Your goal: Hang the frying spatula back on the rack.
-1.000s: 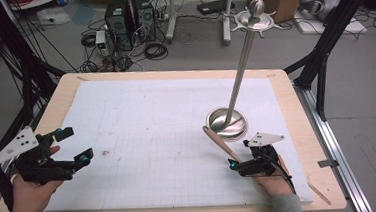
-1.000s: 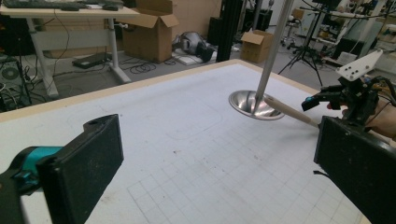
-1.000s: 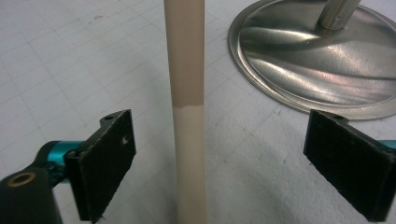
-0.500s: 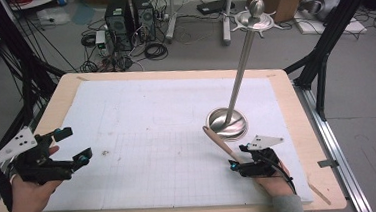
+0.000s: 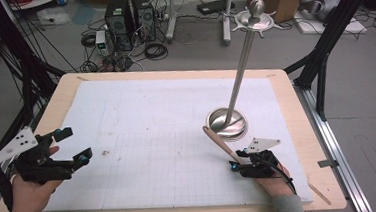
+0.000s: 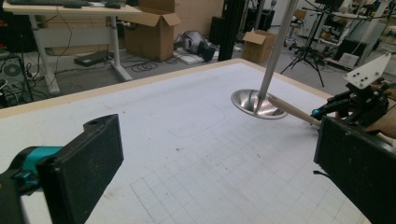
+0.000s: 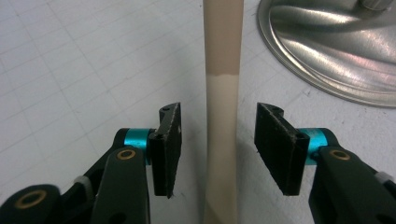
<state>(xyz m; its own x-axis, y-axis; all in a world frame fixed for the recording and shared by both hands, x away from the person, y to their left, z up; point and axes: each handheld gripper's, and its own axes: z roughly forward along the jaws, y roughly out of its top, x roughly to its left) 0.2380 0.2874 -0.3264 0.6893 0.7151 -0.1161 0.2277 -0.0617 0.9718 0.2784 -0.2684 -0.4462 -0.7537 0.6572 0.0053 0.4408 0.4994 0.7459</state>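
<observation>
A beige long-handled utensil [image 5: 218, 139] lies on the white mat, its far end beside the round base [image 5: 226, 123] of a tall metal stand [image 5: 241, 67]. My right gripper [image 5: 236, 164] sits low over the handle near the front right. In the right gripper view the handle [image 7: 223, 56] runs between the pads [image 7: 168, 144] with a gap on each side. The jaws of the right gripper [image 7: 218, 130] have just been closing, and no pad presses on the handle. My left gripper [image 5: 76, 144] hovers at the left edge, open [image 6: 219, 140] and empty.
A white grid mat [image 5: 153, 133] covers the wooden table [image 5: 303, 128]. A thin wooden stick [image 5: 320, 192] lies near the front right corner. Black frame posts [image 5: 323, 56] stand at both sides. Computer towers [image 5: 124, 17], cables and cardboard boxes sit on the floor beyond.
The right gripper's jaws have drawn in toward the beige handle. Neither hand has shifted, and the left gripper looks the same.
</observation>
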